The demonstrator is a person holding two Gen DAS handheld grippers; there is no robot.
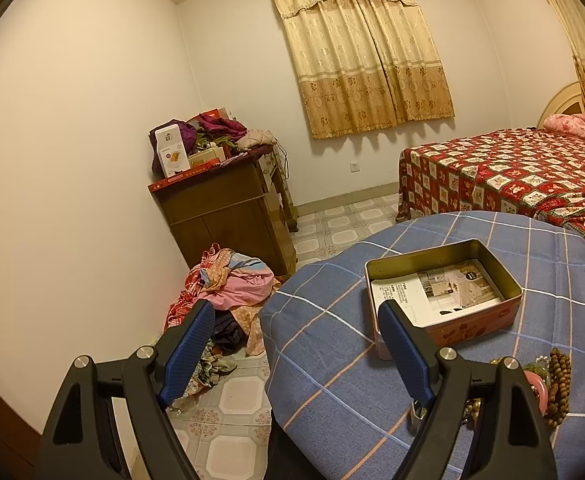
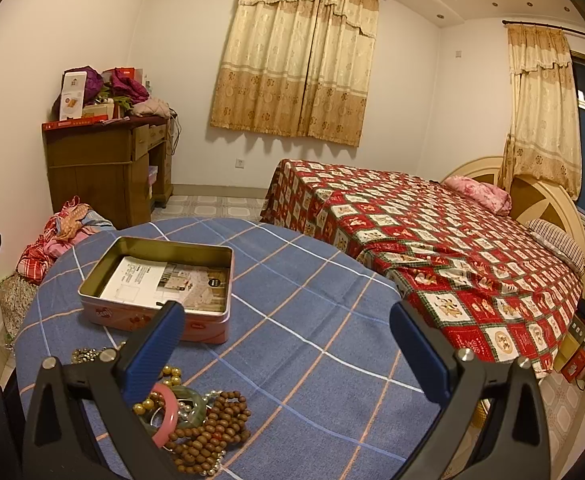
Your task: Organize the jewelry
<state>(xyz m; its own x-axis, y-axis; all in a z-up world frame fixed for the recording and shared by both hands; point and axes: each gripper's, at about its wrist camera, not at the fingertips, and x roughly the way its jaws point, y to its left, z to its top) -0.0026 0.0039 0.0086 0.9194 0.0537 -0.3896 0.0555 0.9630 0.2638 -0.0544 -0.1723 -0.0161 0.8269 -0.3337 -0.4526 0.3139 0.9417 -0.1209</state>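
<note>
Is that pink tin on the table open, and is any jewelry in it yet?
Open: the tin has no lid on it. Only a printed leaflet lies inside; the beads are on the cloth.

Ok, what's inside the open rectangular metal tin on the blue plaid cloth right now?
Only a printed paper leaflet lies flat on the bottom of the open rectangular metal tin; no jewelry is in it yet. The leaflet covers most of the floor, so anything beneath it is hidden.

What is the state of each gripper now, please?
Left gripper: open, holding nothing, above the table edge near the tin box.
Right gripper: open, holding nothing, above the table beside the pile of beads and bangles.
</note>
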